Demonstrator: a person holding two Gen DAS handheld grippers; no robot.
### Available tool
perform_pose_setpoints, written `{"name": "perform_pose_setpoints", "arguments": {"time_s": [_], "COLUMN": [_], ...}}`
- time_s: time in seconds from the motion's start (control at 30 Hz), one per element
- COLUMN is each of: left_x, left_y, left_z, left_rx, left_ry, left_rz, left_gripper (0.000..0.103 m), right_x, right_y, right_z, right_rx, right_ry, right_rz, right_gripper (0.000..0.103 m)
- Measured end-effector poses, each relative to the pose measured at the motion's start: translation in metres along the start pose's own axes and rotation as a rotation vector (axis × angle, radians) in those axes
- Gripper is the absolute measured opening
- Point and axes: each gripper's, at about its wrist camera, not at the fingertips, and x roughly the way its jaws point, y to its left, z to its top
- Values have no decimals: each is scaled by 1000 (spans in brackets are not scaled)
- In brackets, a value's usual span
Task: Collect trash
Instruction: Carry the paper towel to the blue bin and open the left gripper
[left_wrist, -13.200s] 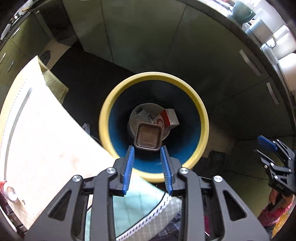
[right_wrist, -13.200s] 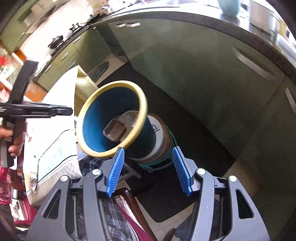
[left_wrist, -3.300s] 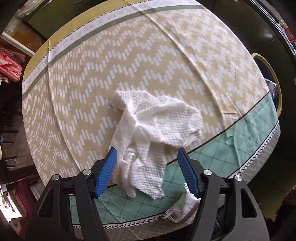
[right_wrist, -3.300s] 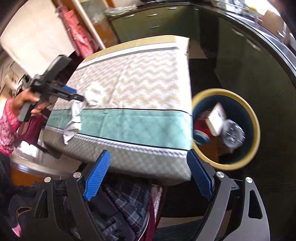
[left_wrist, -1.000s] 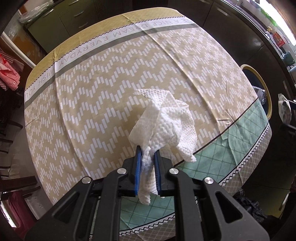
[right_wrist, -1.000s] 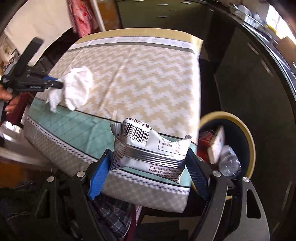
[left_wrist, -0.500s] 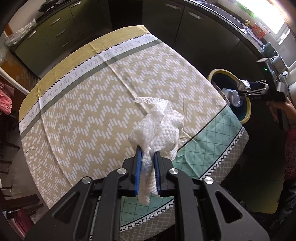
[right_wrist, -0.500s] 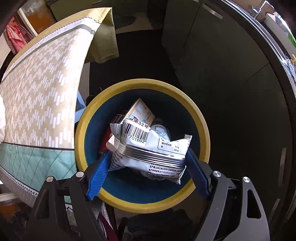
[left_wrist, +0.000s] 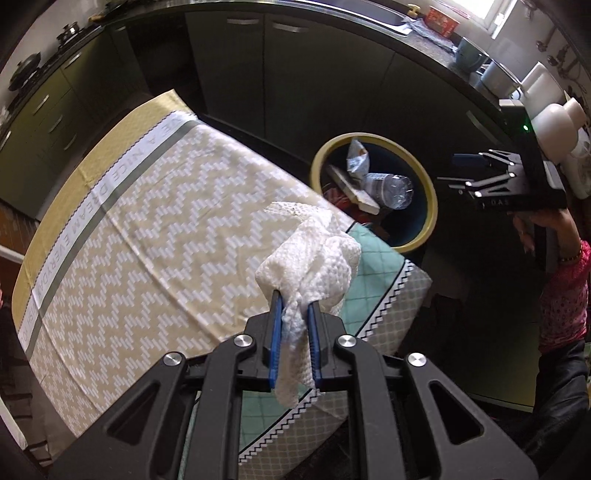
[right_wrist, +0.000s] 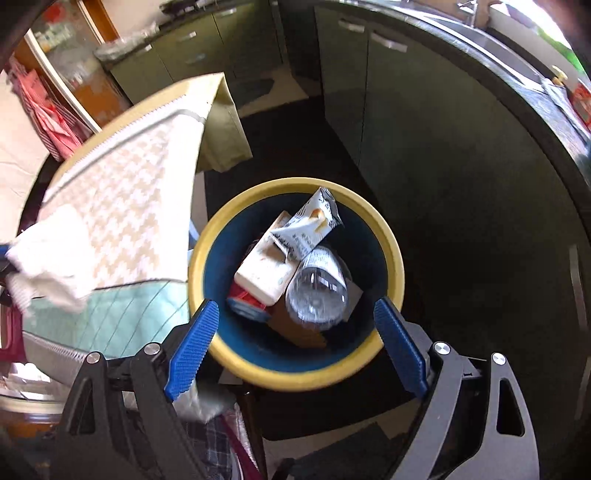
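Left gripper (left_wrist: 294, 334), clamped on crumpled white paper towel (left_wrist: 312, 264) over tablecloth-covered table (left_wrist: 147, 221), has round yellow-rimmed blue bin (left_wrist: 430, 199) at 1 o'clock; right gripper (right_wrist: 295, 347), jaws opening and empty, hangs directly above the bin.

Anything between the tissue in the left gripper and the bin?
Only the tablecloth's green corner; left wrist view shows the paper towel in the left gripper short of the bin.

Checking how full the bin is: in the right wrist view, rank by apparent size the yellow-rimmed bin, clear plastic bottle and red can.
1. Yellow-rimmed blue bin
2. Clear plastic bottle
3. Red can, mostly hidden under a carton, so unsure
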Motion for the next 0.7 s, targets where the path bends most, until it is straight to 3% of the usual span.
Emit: {"name": "perform_pose_setpoints", "arguments": {"time_s": [0.27,0.47,0.63,0.67,0.7], "left_x": [40,79,116,122,127], "left_y": [-75,-110,-123,-124,-124], "left_z": [69,109,122,122,123], "left_rx": [105,116,119,118,115], "left_ry": [12,17,53,55,51], "left_rz": [-49,-34,-6,3,14], "left_gripper": [12,13,15,24,45], "right_x": [-47,-63,-71,-71,-72], "right_y": [-24,-39,-47,-48,-48], "right_z": [-70,-98,-114,-117,-118], "right_rx": [67,111,120,122,123], "right_ry": [-95,-139,-155,-157,-159], "right_rz": [56,77,80,84,91], "right_gripper": [86,86,87,87,87]}}
